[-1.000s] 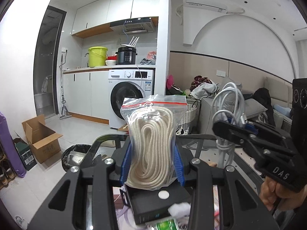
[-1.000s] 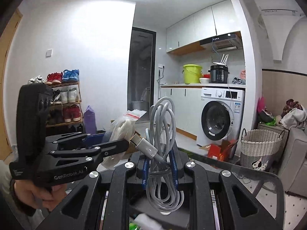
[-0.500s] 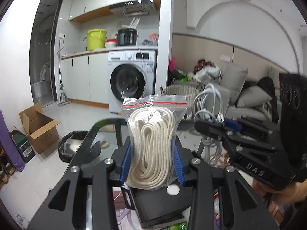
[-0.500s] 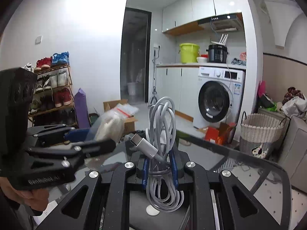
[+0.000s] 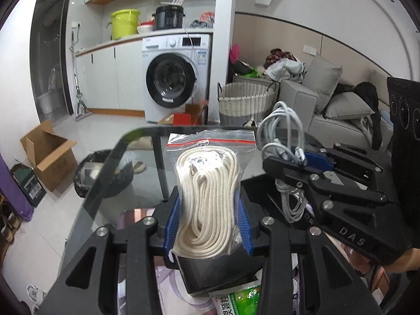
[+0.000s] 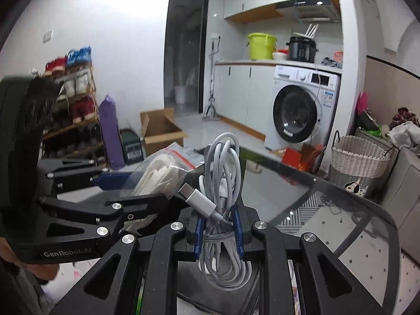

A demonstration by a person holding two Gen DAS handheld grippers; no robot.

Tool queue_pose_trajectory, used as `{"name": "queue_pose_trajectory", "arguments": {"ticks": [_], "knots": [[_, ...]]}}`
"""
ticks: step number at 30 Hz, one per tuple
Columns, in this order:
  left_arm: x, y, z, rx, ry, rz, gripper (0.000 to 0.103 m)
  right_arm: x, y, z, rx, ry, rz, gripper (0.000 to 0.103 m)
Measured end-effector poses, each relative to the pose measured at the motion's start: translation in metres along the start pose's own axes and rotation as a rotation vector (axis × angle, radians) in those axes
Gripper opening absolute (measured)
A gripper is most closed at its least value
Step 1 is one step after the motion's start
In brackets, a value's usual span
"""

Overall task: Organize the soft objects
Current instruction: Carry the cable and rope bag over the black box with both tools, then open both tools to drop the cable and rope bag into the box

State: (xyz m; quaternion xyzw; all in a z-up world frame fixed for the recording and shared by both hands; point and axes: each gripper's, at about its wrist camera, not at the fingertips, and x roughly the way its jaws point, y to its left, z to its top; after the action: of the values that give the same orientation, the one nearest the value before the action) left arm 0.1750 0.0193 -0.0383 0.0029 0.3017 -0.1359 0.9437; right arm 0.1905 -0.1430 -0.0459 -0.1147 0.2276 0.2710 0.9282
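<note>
My left gripper (image 5: 208, 223) is shut on a clear zip bag of coiled white rope (image 5: 208, 197), held upright above the glass table (image 5: 131, 178). My right gripper (image 6: 219, 229) is shut on a bundle of grey-white charging cable (image 6: 223, 210), its plug sticking out to the left. In the left wrist view the right gripper (image 5: 294, 162) with the cable bundle (image 5: 286, 141) is just to the right. In the right wrist view the left gripper (image 6: 147, 191) with the rope bag (image 6: 157, 173) is just to the left. A black box (image 5: 215, 273) lies below the left gripper.
A green packet (image 5: 236, 302) and printed paper lie on the table at the near edge. Beyond the table are a black bin (image 5: 97, 168), a cardboard box (image 5: 50, 155), a washing machine (image 5: 173, 76), a wicker basket (image 5: 246, 102) and a grey sofa (image 5: 336, 110).
Both grippers have tilted downward and lowered toward the glass table, still holding the rope bag and the cable bundle. The two grippers have come closer together.
</note>
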Motion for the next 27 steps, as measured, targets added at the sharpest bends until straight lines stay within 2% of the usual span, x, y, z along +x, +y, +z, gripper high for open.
{"name": "queue_pose_trajectory", "arguments": {"ticks": [9, 19, 24, 27], "knots": [[0.029, -0.005, -0.015, 0.019, 0.166, 0.008, 0.038, 0.043, -0.003, -0.028, -0.017, 0.213, 0.000, 0.019], [0.034, -0.015, -0.018, 0.069, 0.226, 0.027, 0.040, 0.067, -0.012, -0.054, 0.041, 0.378, 0.015, 0.019], [0.033, -0.016, -0.023, 0.088, 0.242, 0.022, 0.041, 0.059, -0.013, -0.053, 0.045, 0.410, 0.034, 0.020], [0.031, -0.015, -0.021, 0.080, 0.244, 0.028, 0.045, 0.053, -0.013, -0.052, 0.064, 0.421, 0.027, 0.020]]}}
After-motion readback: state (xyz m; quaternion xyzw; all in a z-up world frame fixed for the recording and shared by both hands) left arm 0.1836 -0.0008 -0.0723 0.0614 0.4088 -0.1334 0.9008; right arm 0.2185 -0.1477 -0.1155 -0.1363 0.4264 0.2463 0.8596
